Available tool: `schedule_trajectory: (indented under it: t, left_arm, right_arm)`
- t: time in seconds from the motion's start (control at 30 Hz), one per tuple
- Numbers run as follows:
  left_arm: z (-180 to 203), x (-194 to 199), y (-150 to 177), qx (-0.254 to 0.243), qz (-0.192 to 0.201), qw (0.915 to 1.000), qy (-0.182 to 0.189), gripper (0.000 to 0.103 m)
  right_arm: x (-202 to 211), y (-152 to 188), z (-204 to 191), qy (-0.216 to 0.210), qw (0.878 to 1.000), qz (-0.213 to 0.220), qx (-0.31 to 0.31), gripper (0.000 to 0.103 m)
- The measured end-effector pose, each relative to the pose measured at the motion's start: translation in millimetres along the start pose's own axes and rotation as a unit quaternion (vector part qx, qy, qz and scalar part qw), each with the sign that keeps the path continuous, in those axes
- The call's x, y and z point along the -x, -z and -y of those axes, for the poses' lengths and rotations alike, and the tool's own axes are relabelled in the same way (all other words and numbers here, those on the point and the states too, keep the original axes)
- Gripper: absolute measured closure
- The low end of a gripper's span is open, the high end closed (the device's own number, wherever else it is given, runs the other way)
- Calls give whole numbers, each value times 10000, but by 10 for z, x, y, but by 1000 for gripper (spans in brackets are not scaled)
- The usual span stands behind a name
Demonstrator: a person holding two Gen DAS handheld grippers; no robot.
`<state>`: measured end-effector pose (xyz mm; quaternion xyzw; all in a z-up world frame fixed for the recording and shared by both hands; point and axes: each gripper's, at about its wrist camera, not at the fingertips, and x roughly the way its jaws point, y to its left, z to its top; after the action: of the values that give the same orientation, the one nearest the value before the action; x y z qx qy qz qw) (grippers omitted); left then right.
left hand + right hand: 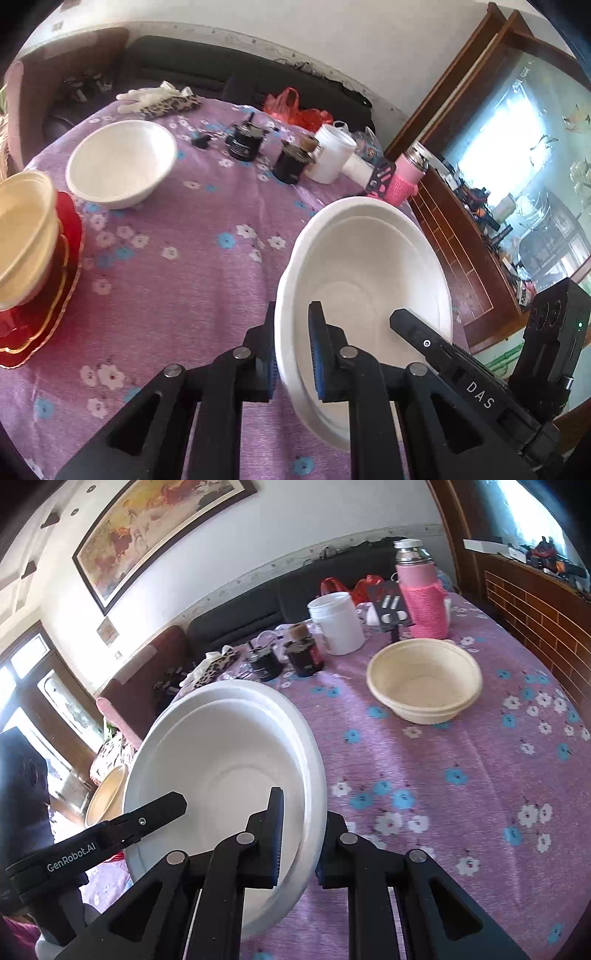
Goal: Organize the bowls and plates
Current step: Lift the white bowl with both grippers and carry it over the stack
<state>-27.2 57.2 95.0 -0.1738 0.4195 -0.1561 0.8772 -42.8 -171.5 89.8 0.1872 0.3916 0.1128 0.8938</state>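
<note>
Both tongs, ours: left tongs (293, 354) clamped on one rim of the white bowl stack (369, 266), right tongs (299, 843) clamped on the opposite rim, so the stack hangs tilted between them above the purple floral worktop (192, 258). Sorted so far, we judge: cream bowls nested on red plates (55, 295). Outstanding: a lone white bowl (122, 162) and a cream bowl pair (424, 679), both well apart from the tongs.
</note>
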Motion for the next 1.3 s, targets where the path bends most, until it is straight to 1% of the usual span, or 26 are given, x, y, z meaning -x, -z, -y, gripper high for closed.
schedule_trajectory:
  t: [0.07, 0.17, 0.33, 0.5, 0.63, 0.8, 0.93, 1.1, 1.2, 1.3]
  left_arm:
    - [-195, 143, -34, 115, 139, 9997, -134, 89]
    - [-506, 328, -101, 374, 302, 9986, -238, 89]
    - [-1112, 660, -234, 808, 564, 9936, -557, 89]
    - [-1644, 900, -401, 1080, 656, 9870, -989, 89]
    - [-2006, 966, -534, 1227, 621, 9825, -1253, 89]
    - [-2291, 977, -568, 1331, 523, 9790, -1454, 89]
    - [-2419, 972, -546, 1430, 472, 9781, -1440, 89]
    - [-2489, 935, -536, 1498, 436, 9768, -1466, 89]
    - [-2510, 952, -528, 1543, 481, 9749, -1532, 89]
    - [-2531, 977, -535, 1566, 517, 9745, -1519, 89]
  right_arm:
    - [-74, -31, -248, -98, 9998, -32, 159, 88]
    - [-205, -77, -667, -176, 9987, -58, 475, 88]
    - [-517, -135, -1393, -490, 9947, -266, 869, 88]
    - [-914, -188, -2081, -699, 9886, -566, 1209, 88]
    - [-1241, -180, -2447, -800, 9836, -859, 1367, 88]
    - [-1512, -125, -2715, -769, 9787, -1099, 1552, 88]
    - [-1630, -76, -2849, -730, 9765, -1197, 1639, 88]
    - [-1715, -39, -2905, -658, 9754, -1241, 1701, 88]
    - [-1764, -19, -2920, -613, 9754, -1269, 1693, 88]
    - [-1811, -7, -2915, -632, 9751, -1288, 1690, 88]
